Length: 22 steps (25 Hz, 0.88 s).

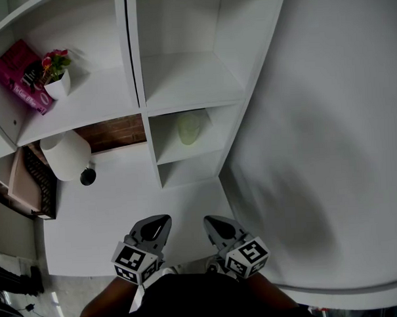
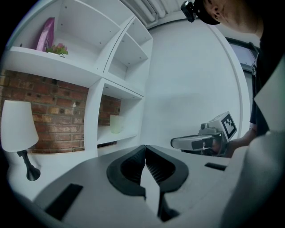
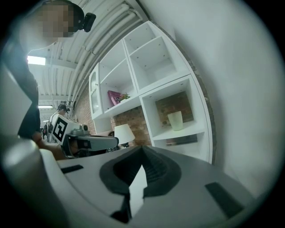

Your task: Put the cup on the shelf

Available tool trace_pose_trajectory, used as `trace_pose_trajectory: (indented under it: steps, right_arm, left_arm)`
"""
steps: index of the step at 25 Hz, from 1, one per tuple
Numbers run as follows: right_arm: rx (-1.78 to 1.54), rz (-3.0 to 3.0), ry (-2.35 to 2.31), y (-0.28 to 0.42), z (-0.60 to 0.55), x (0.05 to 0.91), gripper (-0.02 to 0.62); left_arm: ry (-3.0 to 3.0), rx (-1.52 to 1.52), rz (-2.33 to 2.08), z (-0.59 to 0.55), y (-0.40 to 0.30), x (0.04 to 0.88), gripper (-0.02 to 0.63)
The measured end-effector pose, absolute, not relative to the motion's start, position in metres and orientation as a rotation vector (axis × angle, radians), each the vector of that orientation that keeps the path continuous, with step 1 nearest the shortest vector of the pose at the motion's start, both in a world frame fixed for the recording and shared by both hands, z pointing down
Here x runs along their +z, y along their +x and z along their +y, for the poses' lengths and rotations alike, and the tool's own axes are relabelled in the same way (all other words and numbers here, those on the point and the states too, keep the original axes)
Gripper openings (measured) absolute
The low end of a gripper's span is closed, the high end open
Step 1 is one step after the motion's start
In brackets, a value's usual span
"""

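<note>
My left gripper and right gripper are shut and empty. The pale green cup stands upright on the shelf at twelve o'clock, nearer my right.

A pale green translucent cup stands upright, mouth up, on a board of the white shelf unit. It is plain and slightly tapered, wider at the rim than at the base. It sits in the right-hand column of the shelf unit, in the square compartment just above the narrow bottom slot. The cup stands alone near the middle of that board, clear of both side walls.
</note>
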State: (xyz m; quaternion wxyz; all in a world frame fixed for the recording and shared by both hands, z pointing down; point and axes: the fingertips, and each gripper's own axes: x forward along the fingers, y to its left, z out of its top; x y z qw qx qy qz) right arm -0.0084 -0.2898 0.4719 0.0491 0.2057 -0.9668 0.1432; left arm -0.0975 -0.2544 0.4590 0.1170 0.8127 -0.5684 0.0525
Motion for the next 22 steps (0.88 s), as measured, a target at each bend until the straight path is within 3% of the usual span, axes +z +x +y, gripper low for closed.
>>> trace_pose_trajectory:
  steps: [22]
  right_arm:
    - [0.432, -2.947, 0.611, -0.0058, -0.2978, 0.4682, 0.003]
  left_arm:
    - [2.375, 0.171, -1.675, -0.2625, -0.0900, 0.4563, 0.006]
